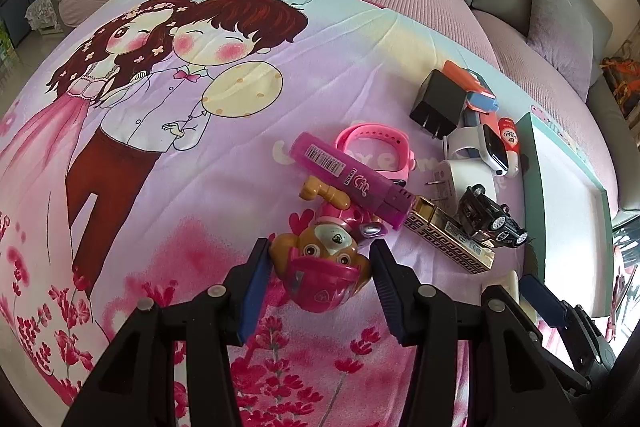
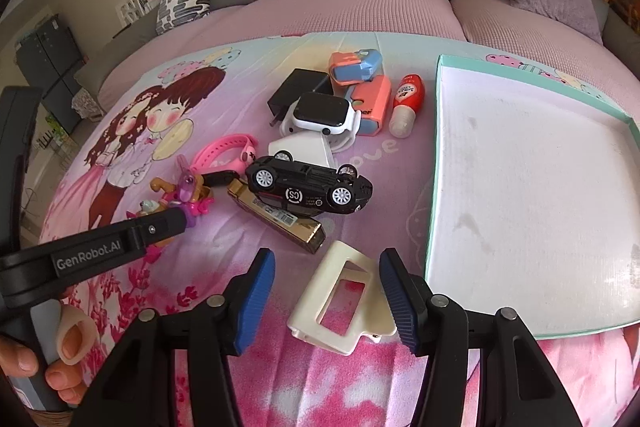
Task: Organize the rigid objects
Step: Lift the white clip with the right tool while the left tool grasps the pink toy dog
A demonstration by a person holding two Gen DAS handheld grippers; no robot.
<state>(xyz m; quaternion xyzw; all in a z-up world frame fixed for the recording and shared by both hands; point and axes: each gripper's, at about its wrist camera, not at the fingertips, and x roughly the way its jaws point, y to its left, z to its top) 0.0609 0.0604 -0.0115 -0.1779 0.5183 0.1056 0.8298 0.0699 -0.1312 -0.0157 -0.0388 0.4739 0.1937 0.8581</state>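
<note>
My left gripper (image 1: 318,269) has its fingers closed on the puppy toy (image 1: 320,255). My right gripper (image 2: 328,297) is open around the cream holder (image 2: 340,301), not pressing it. The empty box lid (image 2: 434,163) lies at 3 o'clock, its raised green edge near my right finger. The toy pile sits at 12 o'clock. I count one black car (image 2: 308,187), two lighters, three watches. The blanket (image 1: 168,195) is bare at 9 o'clock.

What I can't make out from here

My right wrist view cuts the tray (image 2: 434,163) off at its right edge; the left gripper (image 2: 182,215) covers most of the puppy toy (image 2: 188,191); the gold box's (image 2: 280,219) label is too small to read.
</note>
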